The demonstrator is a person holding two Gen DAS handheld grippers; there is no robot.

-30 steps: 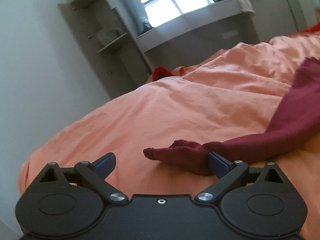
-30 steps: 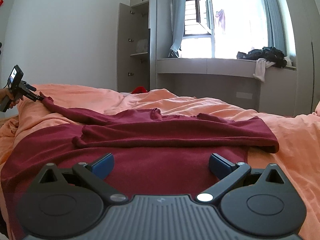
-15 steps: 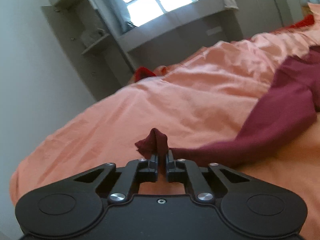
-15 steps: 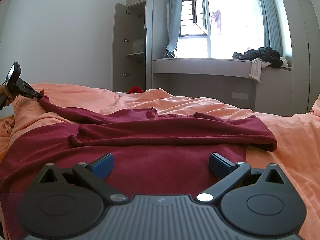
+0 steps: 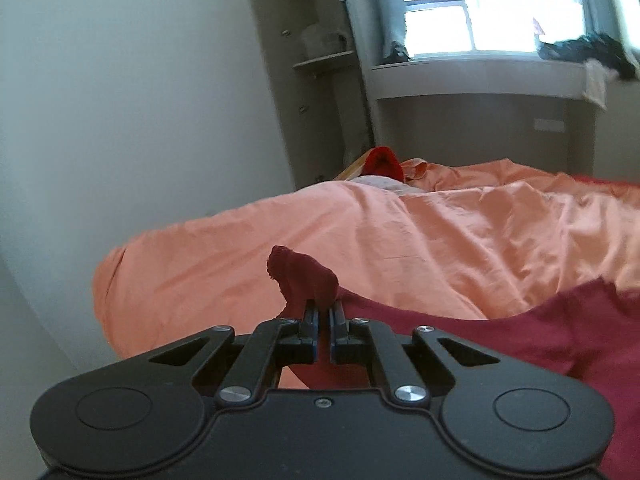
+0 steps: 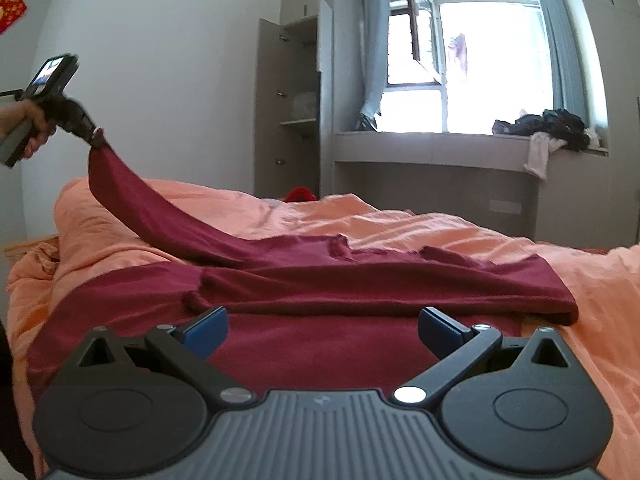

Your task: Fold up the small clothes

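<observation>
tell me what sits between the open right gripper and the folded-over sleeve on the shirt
In the right wrist view, only the maroon shirt itself: flat fabric runs from the right gripper to the sleeve.

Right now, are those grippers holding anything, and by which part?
The left gripper pinches the dark red shirt by its sleeve cuff. The right gripper holds nothing.

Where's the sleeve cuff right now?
The sleeve cuff is pinched in the left gripper, lifted above the orange bedsheet; in the right wrist view it hangs at far left, near the wall.
</observation>
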